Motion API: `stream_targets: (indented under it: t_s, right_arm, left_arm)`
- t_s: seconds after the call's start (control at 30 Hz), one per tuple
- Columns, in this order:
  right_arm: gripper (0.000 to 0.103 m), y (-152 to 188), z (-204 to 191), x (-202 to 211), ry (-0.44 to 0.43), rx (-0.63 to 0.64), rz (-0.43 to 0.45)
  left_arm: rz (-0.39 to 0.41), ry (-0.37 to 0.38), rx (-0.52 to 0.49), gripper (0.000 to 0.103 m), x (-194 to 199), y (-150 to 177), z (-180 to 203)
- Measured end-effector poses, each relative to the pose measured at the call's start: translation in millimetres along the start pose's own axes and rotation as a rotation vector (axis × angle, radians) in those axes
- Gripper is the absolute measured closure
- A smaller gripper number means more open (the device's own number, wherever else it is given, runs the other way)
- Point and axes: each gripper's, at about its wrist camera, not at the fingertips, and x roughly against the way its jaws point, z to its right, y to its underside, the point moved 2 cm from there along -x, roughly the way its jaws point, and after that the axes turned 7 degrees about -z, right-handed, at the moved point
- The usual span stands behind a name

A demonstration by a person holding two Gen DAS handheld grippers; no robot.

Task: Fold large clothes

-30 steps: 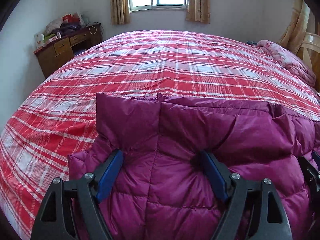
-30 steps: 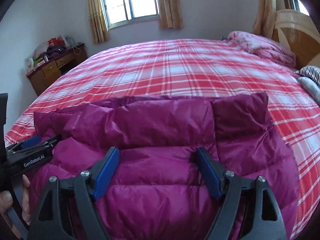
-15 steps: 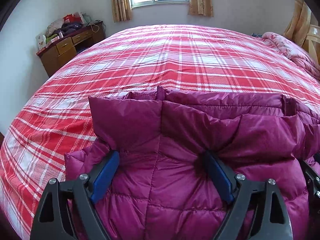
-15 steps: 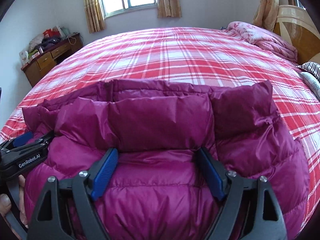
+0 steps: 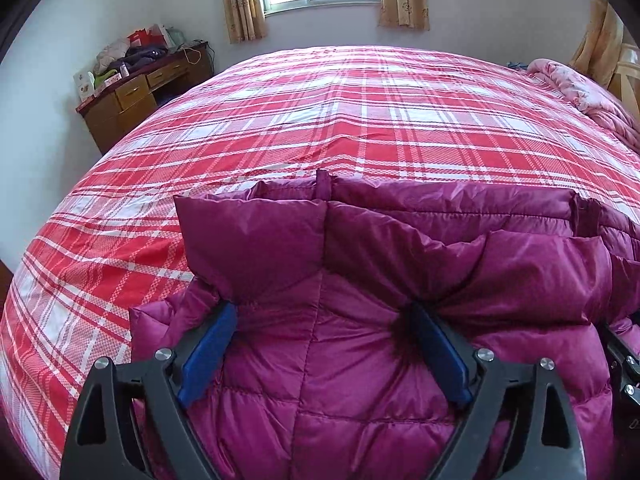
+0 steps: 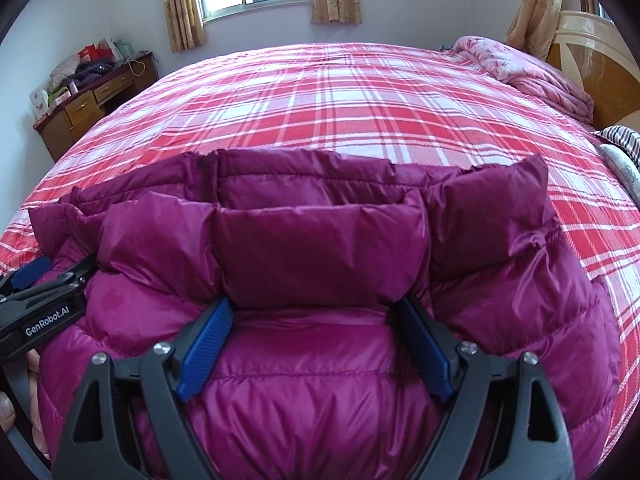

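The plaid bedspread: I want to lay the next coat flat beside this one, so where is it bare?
The plaid bedspread is bare from the magenta down jacket up to the window-side edge, and in a strip on its right toward the striped pillow. Crowded spots: the pink quilt bunched by the headboard, and the cluttered wooden desk.

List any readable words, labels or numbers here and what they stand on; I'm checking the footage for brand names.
"GenRobot.AI": white letters on the black body of the left claw, in the right wrist view.
Boxes on the desk: print too small to read.
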Motion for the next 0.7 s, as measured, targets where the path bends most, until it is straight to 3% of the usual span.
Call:
stream_targets:
  t_s: [0.7]
  right_arm:
    - [0.015,-2.7,-5.4,-1.8,0.042,0.012,-0.009]
  left_arm:
    - [0.001,-0.009,-0.002,0.010,-0.8,-0.1,-0.7]
